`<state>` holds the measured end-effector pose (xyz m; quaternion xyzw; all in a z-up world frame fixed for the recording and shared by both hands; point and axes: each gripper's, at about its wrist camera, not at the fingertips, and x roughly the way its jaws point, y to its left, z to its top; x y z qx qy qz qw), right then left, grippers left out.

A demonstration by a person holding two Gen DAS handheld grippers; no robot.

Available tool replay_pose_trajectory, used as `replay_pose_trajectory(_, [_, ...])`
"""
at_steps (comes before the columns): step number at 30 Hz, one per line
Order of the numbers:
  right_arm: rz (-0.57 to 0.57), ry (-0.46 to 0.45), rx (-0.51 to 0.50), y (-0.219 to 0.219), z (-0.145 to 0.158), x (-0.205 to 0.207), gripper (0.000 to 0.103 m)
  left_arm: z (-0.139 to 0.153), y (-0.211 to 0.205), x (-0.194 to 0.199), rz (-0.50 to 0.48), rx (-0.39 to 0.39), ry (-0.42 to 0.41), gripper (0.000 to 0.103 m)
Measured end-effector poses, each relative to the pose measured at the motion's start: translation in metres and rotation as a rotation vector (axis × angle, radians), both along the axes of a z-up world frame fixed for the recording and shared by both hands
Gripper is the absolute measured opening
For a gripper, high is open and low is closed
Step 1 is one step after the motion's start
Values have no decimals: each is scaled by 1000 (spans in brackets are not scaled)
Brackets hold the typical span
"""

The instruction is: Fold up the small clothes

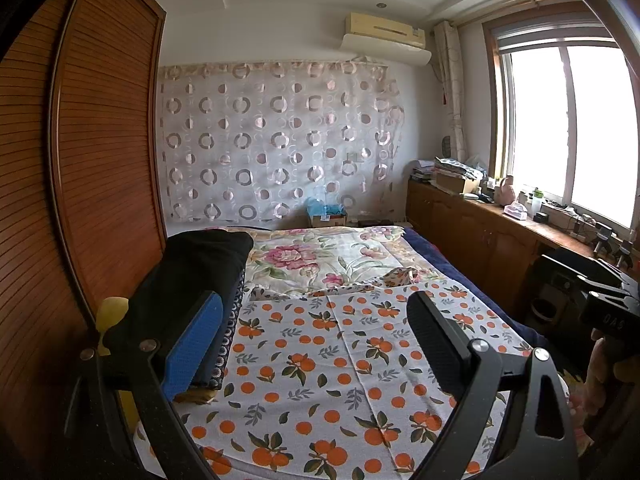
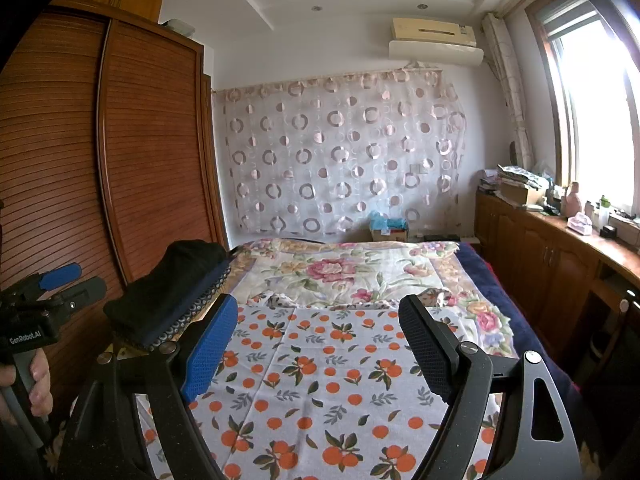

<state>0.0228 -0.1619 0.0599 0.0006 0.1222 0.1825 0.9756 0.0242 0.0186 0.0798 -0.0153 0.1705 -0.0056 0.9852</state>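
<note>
The left hand-held gripper (image 1: 316, 344) and right hand-held gripper (image 2: 320, 348) are hovering open and empty. An orange-print cloth (image 2: 320, 380) is lying spread beneath them, with folded dark clothes (image 1: 192, 280) sitting to their left.

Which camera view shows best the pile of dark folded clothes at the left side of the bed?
The right wrist view: the pile of dark folded clothes is seen whole, with its patterned edge. In the left wrist view the pile is nearer, but the blue finger of the left tongs covers its front.
</note>
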Motion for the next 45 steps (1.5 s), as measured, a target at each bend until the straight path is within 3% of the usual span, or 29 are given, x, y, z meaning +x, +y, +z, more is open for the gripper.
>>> replay_pose_trajectory(45, [10, 6, -7, -15, -1, 4, 84, 0, 2, 0, 1, 2, 1, 94])
